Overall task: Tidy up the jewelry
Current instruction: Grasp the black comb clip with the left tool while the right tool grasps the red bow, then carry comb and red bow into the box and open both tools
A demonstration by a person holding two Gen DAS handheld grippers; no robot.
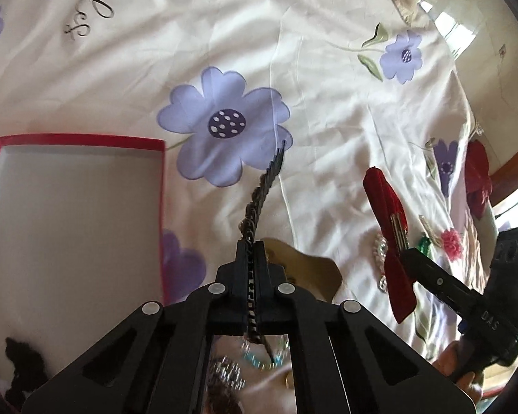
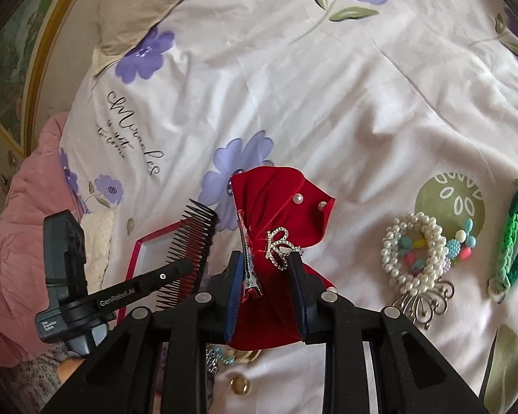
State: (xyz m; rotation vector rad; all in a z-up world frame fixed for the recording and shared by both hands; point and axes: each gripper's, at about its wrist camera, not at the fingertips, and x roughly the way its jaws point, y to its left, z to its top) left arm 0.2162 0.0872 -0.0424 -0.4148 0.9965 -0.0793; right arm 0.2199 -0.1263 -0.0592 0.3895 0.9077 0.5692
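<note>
Left gripper clamps black toothed hair comb, right gripper clamps red velvet bow clip, both lifted for transfer toward red-rimmed box.

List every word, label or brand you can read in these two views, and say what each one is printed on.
"GenRobot.AI": on the finger of the left gripper, seen from the right wrist.
"DAS": on the finger of the right gripper, seen from the left wrist.
"Miracles": script on the floral bedsheet; smaller lines beneath too blurred to read.
Small label on the left gripper's body: unreadable.
</note>
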